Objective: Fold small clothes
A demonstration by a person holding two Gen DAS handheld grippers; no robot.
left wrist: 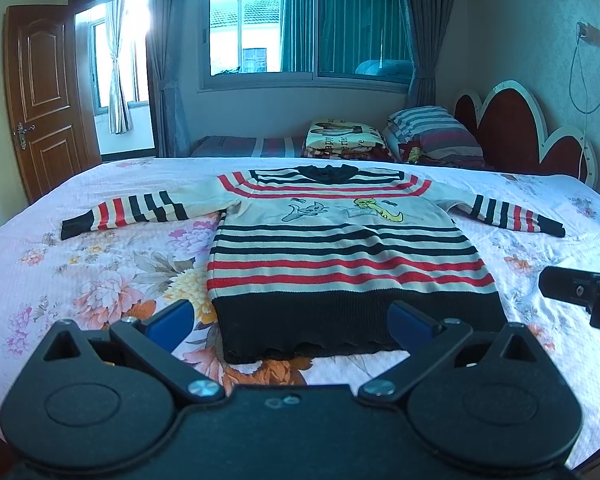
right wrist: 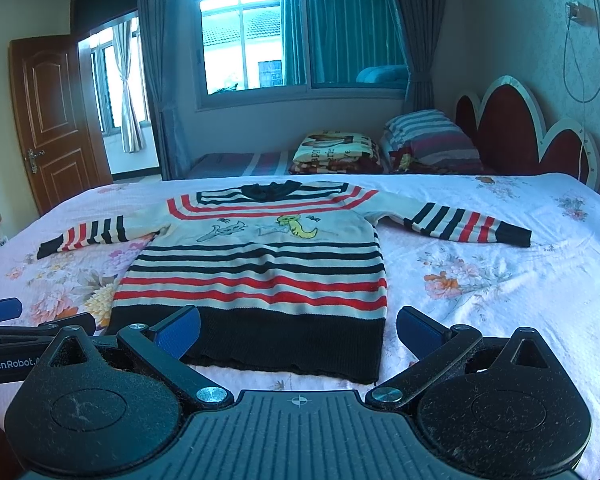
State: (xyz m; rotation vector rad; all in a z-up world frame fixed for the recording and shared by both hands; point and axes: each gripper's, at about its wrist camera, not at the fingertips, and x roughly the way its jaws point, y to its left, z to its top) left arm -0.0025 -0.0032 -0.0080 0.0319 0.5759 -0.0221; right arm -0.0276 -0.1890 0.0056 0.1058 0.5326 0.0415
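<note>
Left wrist view: striped sweater point(left wrist: 340, 256) lies flat (sleeves outspread), both claws point(left wrist: 290, 318) point(right wrist: 298, 326) spread apart.

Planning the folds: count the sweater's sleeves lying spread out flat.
2. One sleeve stretches out to the left of the sweater body on the bed; the other sleeve stretches out to the right. Neither is folded in.

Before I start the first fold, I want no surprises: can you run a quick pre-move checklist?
1. Sweater lies flat, front up: ok.
2. Both sleeves spread outward, left sleeve, right sleeve: ok.
3. Left gripper open, holding nothing: ok.
4. Right gripper open, holding nothing: ok.
5. Hem free of both grippers: ok.
6. Back side smooth underneath: cannot tell.
</note>
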